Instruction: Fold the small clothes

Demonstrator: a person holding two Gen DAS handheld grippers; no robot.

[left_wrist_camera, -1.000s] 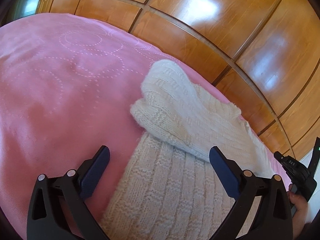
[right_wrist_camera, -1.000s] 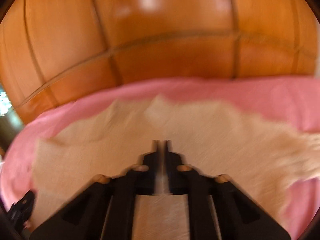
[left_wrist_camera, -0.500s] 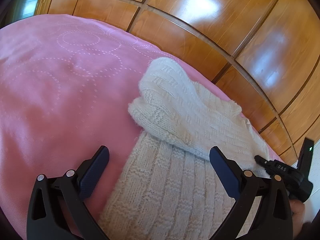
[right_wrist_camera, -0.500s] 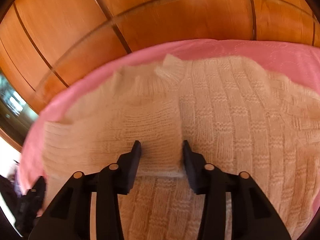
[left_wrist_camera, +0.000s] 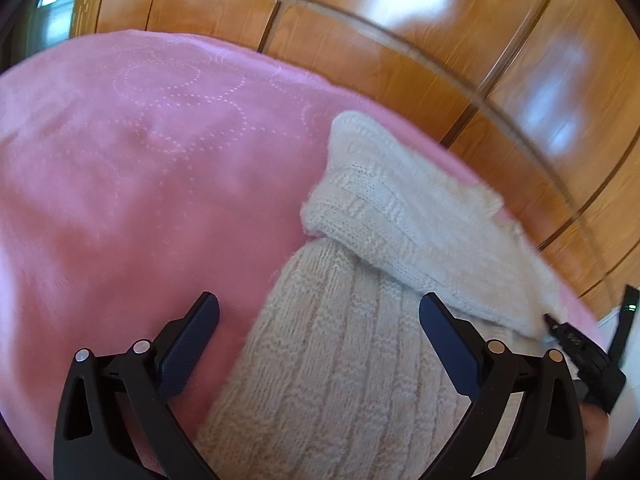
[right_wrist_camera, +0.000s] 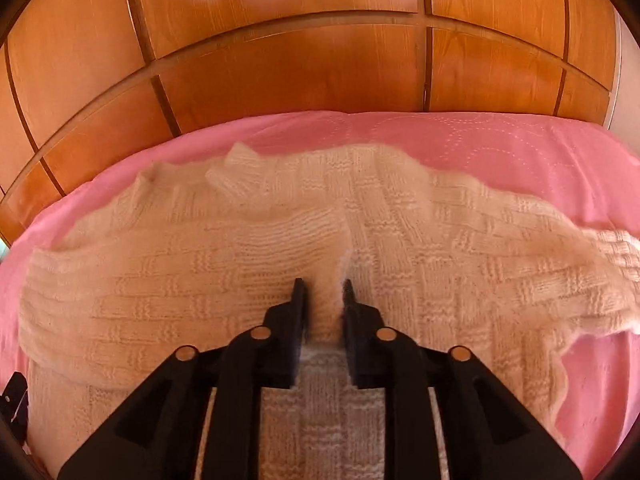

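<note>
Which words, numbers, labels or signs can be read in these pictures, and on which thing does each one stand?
No text can be read.
Right gripper, seen at the right edge of the left wrist view: small white marks on its black body, too blurred to read.
Cream knitted sweater: no label or print visible.
Pink bedspread: only dotted circles, no writing.
Wooden panels: no writing.

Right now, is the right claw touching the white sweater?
Touching. The right wrist view shows the right claw with its tips sunk into the sweater, a fuzzy ridge of knit bunched between its nearly shut jaws, which have just been closing.
</note>
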